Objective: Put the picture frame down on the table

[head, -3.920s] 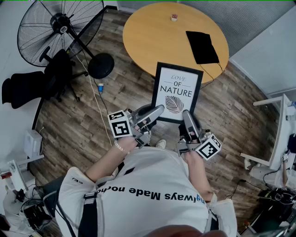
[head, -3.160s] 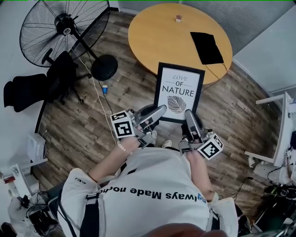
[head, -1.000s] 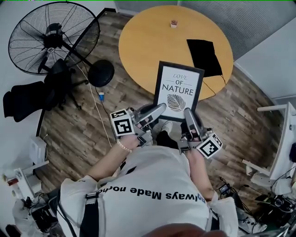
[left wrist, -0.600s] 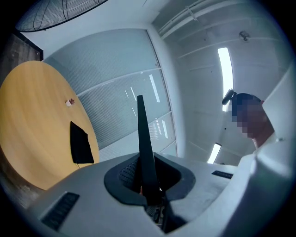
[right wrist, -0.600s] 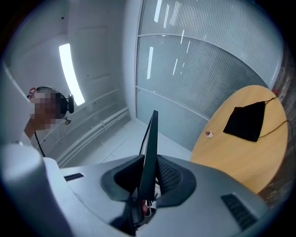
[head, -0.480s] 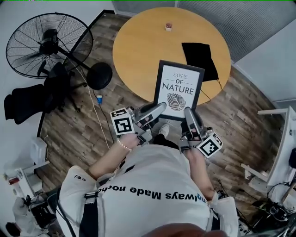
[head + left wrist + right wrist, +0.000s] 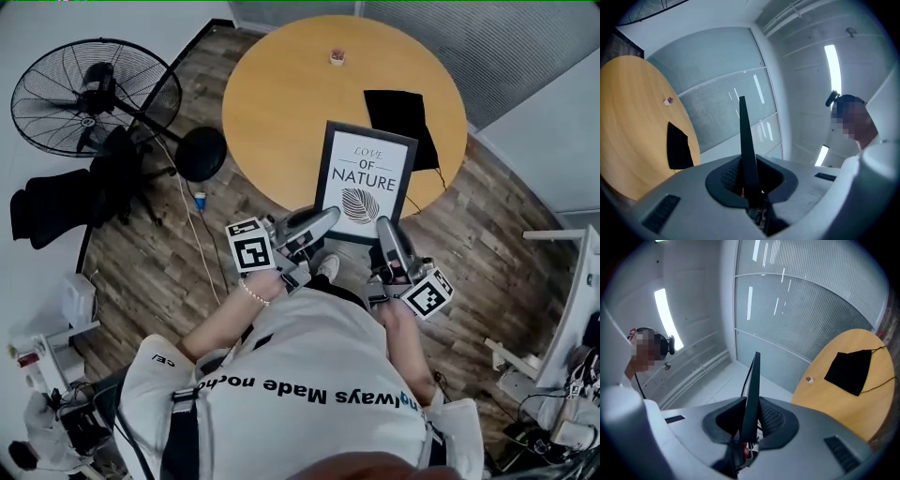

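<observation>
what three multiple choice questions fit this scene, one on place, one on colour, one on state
1. Where is the black mat? A on the round table B under it C hung on its edge
2. Border of the picture frame: A white B black C gold
3. The left tongs and right tongs are: A both open B both shut on the frame C only the left shut
Answers: A, it lies on the tabletop; B, black rim around white print; B, each gripper view shows tongs clamping the edge.

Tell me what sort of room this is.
Probably an office or small meeting room: a round wooden table stands near ribbed wall panels, with a black chair and a pedestal fan on the plank floor.
</observation>
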